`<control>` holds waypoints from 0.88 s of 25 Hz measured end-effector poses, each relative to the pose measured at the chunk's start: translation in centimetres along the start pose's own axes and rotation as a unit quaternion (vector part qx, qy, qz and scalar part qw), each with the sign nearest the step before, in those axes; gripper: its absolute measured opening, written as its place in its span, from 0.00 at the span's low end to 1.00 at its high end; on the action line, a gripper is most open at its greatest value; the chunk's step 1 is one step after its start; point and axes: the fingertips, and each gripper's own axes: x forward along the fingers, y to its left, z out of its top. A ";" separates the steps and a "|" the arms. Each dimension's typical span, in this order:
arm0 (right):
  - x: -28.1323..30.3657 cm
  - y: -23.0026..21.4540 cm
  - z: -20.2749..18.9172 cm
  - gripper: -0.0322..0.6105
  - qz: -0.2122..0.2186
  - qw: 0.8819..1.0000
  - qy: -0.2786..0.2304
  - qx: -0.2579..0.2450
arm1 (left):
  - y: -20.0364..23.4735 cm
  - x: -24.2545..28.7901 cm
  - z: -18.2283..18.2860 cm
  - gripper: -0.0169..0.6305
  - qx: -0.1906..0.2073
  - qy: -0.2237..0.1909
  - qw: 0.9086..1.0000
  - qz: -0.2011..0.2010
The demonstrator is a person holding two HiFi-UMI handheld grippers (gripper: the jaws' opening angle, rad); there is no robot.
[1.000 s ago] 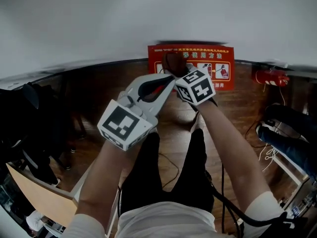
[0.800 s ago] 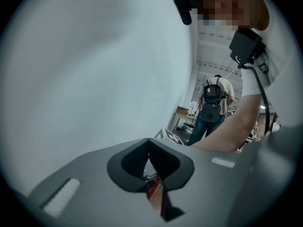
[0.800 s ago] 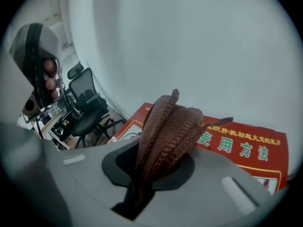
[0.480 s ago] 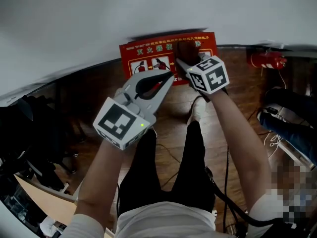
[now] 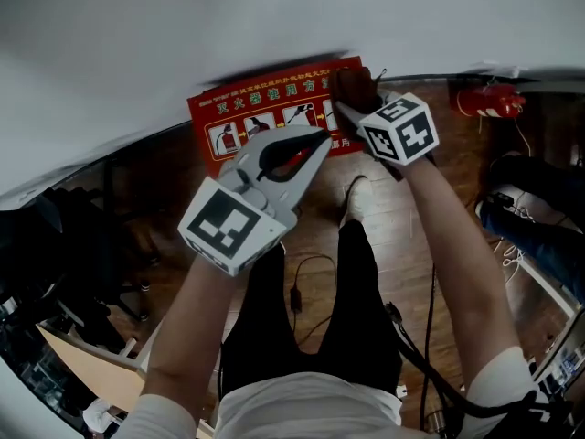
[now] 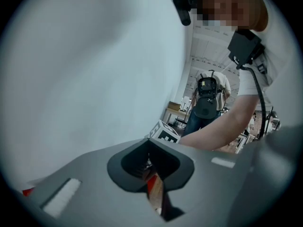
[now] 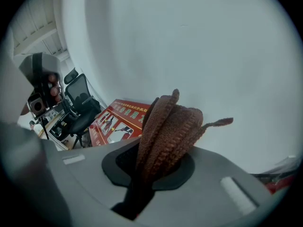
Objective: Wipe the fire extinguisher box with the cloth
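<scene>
Clamping the cloth [image 5: 353,82], the right gripper [image 5: 355,104] is sitting at the red box's [image 5: 239,117] right end, its length running leftward, while the left gripper [image 5: 315,144] is hovering closed and empty.

Box [image 5: 239,117] against wall [image 5: 183,35]; cloth [image 5: 355,85] at its right end; left gripper [image 5: 306,146] in front; extinguisher [image 5: 489,101] further right.

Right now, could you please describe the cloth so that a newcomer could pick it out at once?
Against the white wall sits a red fire extinguisher box with printed instructions. At its upper right corner, the right gripper clamps the cloth: folded, fuzzy and brown, unlike the smooth red box.
</scene>
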 end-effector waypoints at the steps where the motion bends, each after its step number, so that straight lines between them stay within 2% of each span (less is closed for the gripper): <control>1: -0.3 -0.4 -0.1 0.12 0.003 1.000 -0.001 0.002 | -0.4 0.6 0.3 0.03 0.003 -0.002 1.000 -0.005; 8: -3.1 -1.5 -0.7 0.12 0.068 0.997 -0.024 -0.012 | -3.0 4.1 1.2 0.03 0.035 0.024 0.998 -0.043; 12: -4.8 -2.9 -1.7 0.12 0.136 0.988 -0.058 0.033 | -4.5 7.0 1.0 0.03 0.056 0.040 0.995 -0.071; 16: -5.2 -5.0 -3.2 0.12 0.184 0.977 -0.075 0.072 | -5.5 9.8 0.5 0.03 0.086 0.053 0.990 -0.103; 22: -1.8 -6.5 -5.9 0.12 0.240 0.960 -0.094 0.113 | -5.4 12.6 -0.5 0.03 0.076 0.039 0.988 -0.130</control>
